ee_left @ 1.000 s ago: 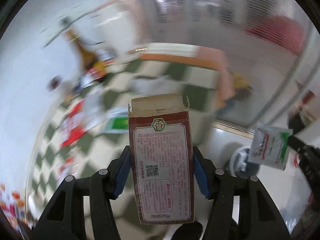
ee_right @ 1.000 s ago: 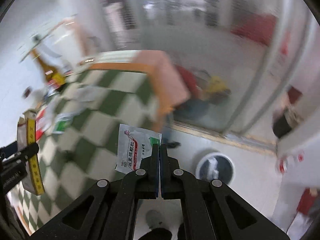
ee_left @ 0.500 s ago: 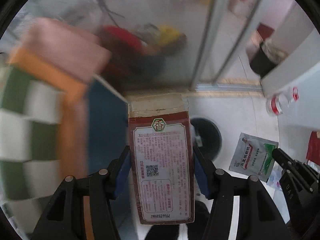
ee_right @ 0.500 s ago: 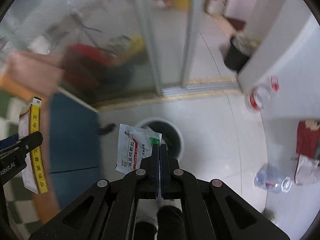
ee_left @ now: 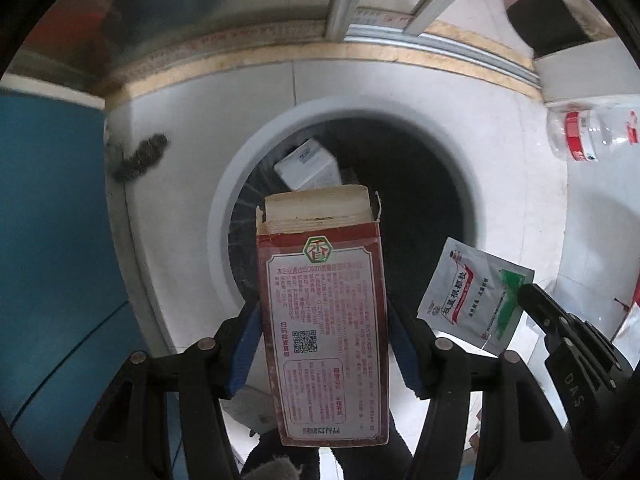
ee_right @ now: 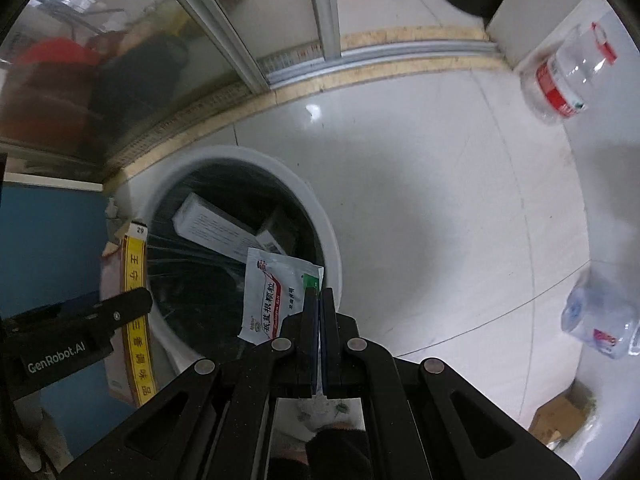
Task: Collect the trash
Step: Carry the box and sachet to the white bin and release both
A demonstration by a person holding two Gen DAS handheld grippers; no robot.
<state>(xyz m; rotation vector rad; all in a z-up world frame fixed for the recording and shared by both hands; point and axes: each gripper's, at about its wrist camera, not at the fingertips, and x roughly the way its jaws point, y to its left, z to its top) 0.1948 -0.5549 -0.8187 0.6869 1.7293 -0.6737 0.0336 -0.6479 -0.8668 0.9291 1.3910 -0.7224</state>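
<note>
Your left gripper point(ee_left: 324, 344) is clamping the box point(ee_left: 324, 320) and your right point(ee_right: 318, 312) is pinching the sachet point(ee_right: 276, 300), both seemingly over the bin point(ee_left: 240, 184), so be centering before letting go.

Worn cardboard carton point(ee_left: 324, 320), glossy foil sachet point(ee_left: 472, 300)

The tiled floor point(ee_right: 420, 184) carries a white bin point(ee_right: 320, 216), two clear plastic bottles point(ee_right: 568, 76) and a cardboard scrap point(ee_right: 560, 420).
</note>
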